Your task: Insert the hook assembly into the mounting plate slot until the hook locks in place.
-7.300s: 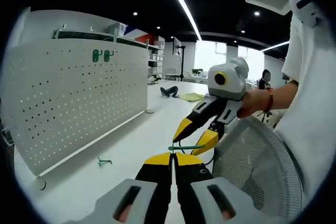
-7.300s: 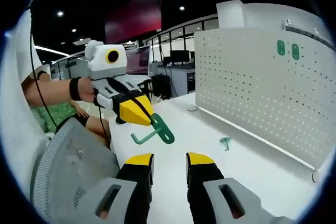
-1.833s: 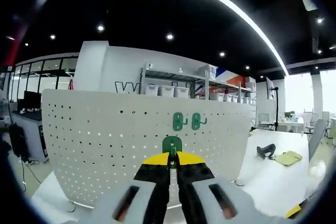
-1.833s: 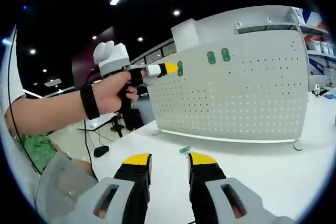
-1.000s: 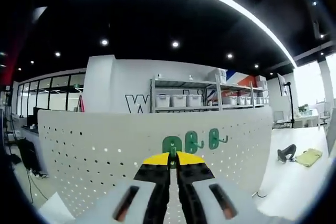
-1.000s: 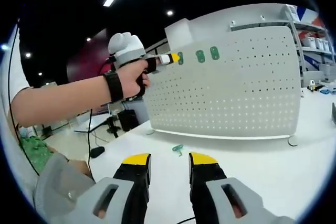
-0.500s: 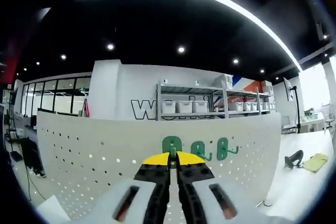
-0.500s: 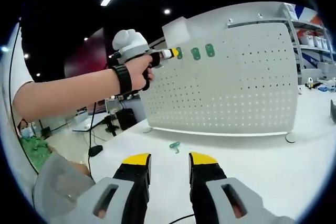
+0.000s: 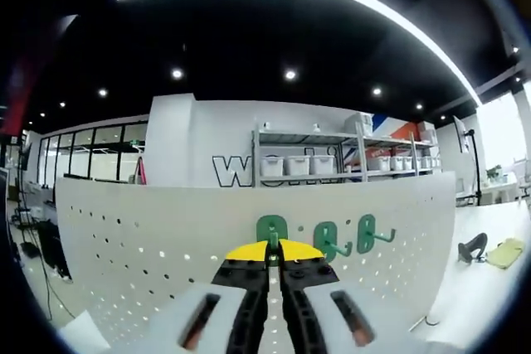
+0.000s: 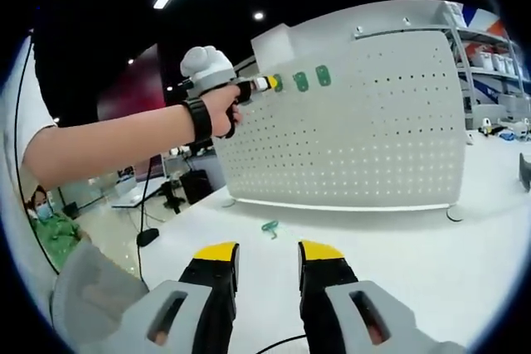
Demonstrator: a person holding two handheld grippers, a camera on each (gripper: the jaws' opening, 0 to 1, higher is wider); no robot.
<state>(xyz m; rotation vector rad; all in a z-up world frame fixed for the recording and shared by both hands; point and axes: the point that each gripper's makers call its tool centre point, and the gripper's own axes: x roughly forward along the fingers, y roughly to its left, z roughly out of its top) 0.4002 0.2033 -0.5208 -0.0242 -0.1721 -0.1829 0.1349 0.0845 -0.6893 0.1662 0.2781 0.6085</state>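
The left tongs [image 9: 271, 252] were clamped on a green hook [image 9: 269, 229], its rounded plate pressed up against the white pegboard [image 9: 149, 246] near the board's top edge. Just to the right of it two more green hooks [image 9: 347, 236] were hanging on the same row of holes, prongs pointing out. From the right gripper view the left tongs [image 10: 270, 84] could be seen held high by a hand [image 10: 217, 109] with a dark wrist strap, tip at the pegboard [image 10: 373, 122] beside the mounted hooks [image 10: 310, 79]. The right tongs [image 10: 264, 256] hung low over the white bench [image 10: 415, 246], jaws apart and holding nothing — and one spare green hook [image 10: 270, 228] lay on the bench, well short of the board's foot.
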